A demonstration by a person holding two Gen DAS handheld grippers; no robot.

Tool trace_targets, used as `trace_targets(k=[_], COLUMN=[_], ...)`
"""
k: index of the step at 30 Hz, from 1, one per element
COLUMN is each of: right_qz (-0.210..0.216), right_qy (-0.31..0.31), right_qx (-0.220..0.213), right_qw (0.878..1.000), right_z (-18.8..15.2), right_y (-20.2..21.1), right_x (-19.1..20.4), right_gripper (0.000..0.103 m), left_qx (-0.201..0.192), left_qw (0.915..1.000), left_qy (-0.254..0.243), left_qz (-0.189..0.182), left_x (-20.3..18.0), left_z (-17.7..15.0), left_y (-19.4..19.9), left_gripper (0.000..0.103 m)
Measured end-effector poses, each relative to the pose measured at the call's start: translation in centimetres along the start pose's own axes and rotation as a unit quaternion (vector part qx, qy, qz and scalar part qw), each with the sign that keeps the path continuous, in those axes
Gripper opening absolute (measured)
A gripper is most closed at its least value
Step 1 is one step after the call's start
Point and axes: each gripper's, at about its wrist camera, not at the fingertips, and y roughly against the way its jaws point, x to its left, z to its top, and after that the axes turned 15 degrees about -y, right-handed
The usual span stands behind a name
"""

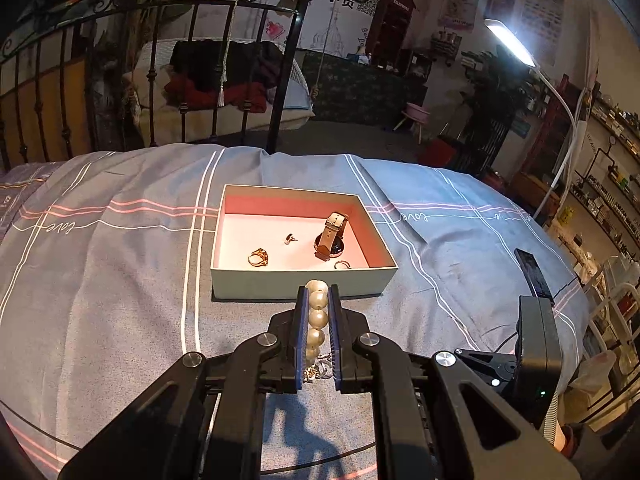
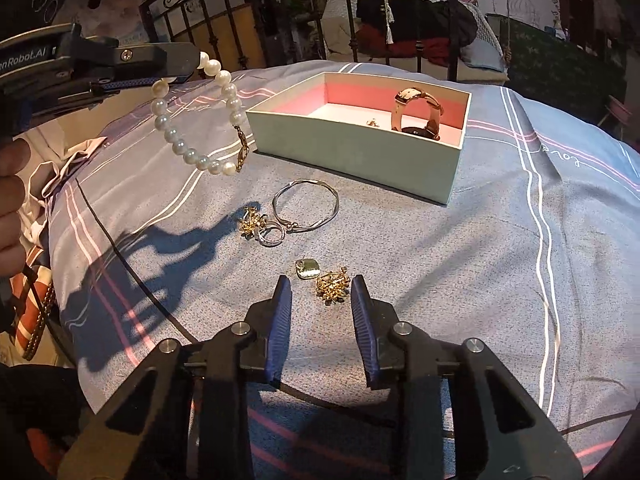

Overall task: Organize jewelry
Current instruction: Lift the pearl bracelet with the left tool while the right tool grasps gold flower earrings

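My left gripper (image 1: 318,292) is shut on a pearl bracelet (image 1: 316,320). In the right wrist view the bracelet (image 2: 192,152) hangs as a loop from the left gripper (image 2: 188,68), in the air left of the box. The pale green box (image 1: 296,280) with a pink inside holds a watch (image 1: 330,236), a gold ring (image 1: 259,258) and a small earring (image 1: 290,238). My right gripper (image 2: 320,284) is open low over the bedspread. A gold cluster earring (image 2: 331,286) lies between its fingertips, with the pads clear of it. A square pendant (image 2: 307,269) lies just beyond.
A silver bangle (image 2: 306,208) and a second gold cluster with a silver ring (image 2: 260,226) lie between the right gripper and the box (image 2: 352,152). A person's hand (image 2: 10,200) is at the left edge. A black iron bed frame (image 1: 280,80) rises behind the bedspread.
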Motion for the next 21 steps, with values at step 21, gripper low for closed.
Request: trace_targets(k=[21], right_qz=[-0.002], right_qy=[0.004], right_qx=[-0.023], right_qw=[1.0], right_z=[1.2], right_y=[1.4], right_x=[0.8], right_gripper=[0.018], left_qx=[0.009], left_qw=[0.9998], left_qy=[0.017], left_qz=[-0.002], left_x=[0.8], left_z=[-0.2], left_y=[-0.5], left_gripper=[0.009])
